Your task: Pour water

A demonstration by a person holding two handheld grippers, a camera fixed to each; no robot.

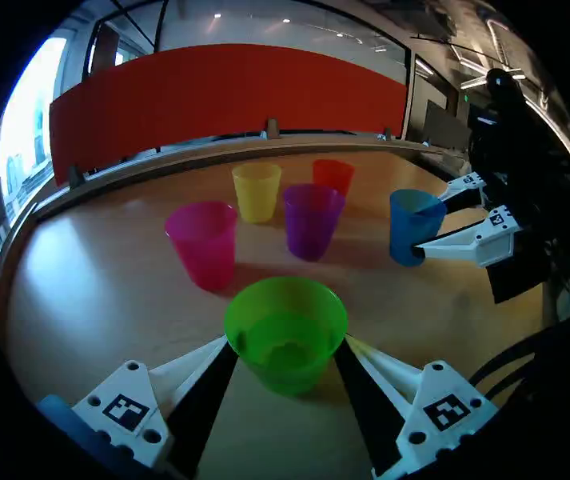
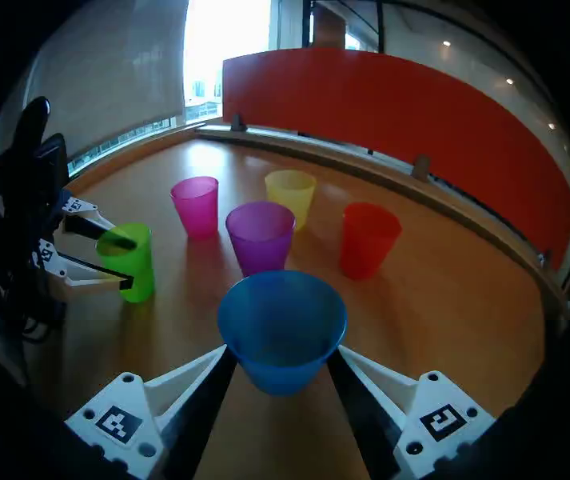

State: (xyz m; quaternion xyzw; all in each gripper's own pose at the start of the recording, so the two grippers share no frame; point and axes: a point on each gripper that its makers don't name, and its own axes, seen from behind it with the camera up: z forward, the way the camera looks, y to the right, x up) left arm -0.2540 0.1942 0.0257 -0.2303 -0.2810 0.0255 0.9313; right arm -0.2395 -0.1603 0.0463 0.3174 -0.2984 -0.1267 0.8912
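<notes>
Left gripper: closed narrow on green cup, 1 finger against each side wall below the rim. Right gripper: same grip on blue cup.

Both cups are upright at the front of the table, near each other. Can't tell if either base is off the wood. 4 spare cups stand behind them, toward the red panel: pink, yellow, purple, orange.

Water: the pale patch low in the green cup could be water, can't confirm. Blue cup interior is unreadable.

My read: both grasps are done, pour not started.

How I'd run it:
- Keep the receiving cup flat and steady.
- Squeeze lightly. The walls look like thin plastic and will likely flex.
- Lift the source cup and bring its lip above and just inside the receiver's rim.
- Roll the wrist slowly and aim the stream at the receiver's centre.
- Keep the swing path clear of the pink and purple cups, they're the closest.
</notes>
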